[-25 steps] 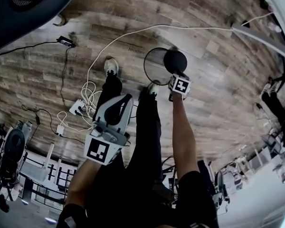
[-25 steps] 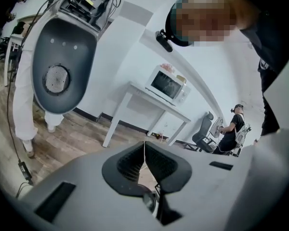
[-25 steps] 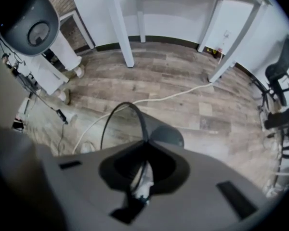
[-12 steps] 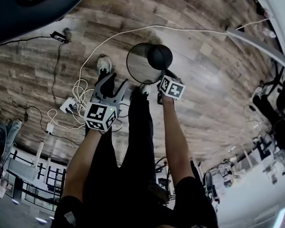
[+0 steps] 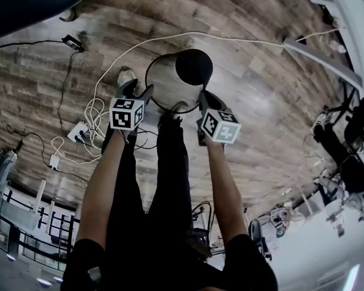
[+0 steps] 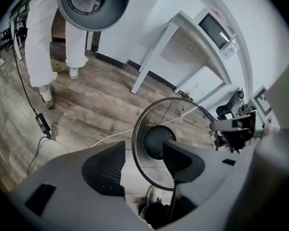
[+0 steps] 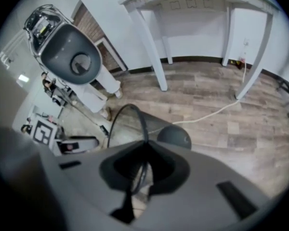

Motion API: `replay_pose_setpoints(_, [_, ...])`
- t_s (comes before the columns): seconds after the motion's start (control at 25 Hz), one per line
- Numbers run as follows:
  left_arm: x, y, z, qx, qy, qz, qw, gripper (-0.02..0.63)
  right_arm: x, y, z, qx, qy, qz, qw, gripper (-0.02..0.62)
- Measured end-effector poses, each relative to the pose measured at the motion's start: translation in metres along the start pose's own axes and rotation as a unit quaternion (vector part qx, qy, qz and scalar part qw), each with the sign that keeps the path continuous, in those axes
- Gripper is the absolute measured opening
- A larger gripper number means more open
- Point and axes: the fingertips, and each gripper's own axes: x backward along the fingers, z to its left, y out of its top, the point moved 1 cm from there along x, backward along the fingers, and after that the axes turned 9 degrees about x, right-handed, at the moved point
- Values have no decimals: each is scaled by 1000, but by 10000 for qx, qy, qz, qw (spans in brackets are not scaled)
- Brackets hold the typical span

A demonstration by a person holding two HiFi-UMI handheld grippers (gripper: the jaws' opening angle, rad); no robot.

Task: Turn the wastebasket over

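Note:
The wastebasket [image 5: 193,66] is a round black mesh bin, tilted on its side above the wood floor with its open mouth towards me. My right gripper [image 5: 204,102] is shut on its wire rim [image 7: 135,114] at the right; the dark base [image 7: 174,137] shows beyond the jaws. My left gripper [image 5: 139,94] has just been opening and stands open at the rim's left side. In the left gripper view the mesh wall [image 6: 151,172] and the left edge of the rim lie between the spread jaws [image 6: 142,165]; the pads do not press on them.
A long white cable [image 5: 242,38] crosses the floor behind the bin. A power strip with tangled cables [image 5: 79,132] lies at the left. My legs and shoes [image 5: 126,76] are just below the bin. White table legs [image 7: 151,52] and an office chair [image 7: 70,52] stand farther off.
The left gripper dropped from near my waist to the bin's left rim and its jaws spread open. The right gripper lifted with the rim, and the bin tilted further.

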Motion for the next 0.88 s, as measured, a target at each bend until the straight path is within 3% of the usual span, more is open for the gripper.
replay_pose_setpoints(0.2, [-6,-16,19,80,167,291,9994,262,29,14,21,52,358,-250,9990,49])
replay_pose_setpoints(0.36, [-2,-19,14,-15,81,240,9997,102,38,15,29,98,522,-340,9980,49])
replay_pose_setpoints(0.88, [-8,-45,-3,139,0,331,9994,77,-2,-50,-26,-367,297,2,9989,48])
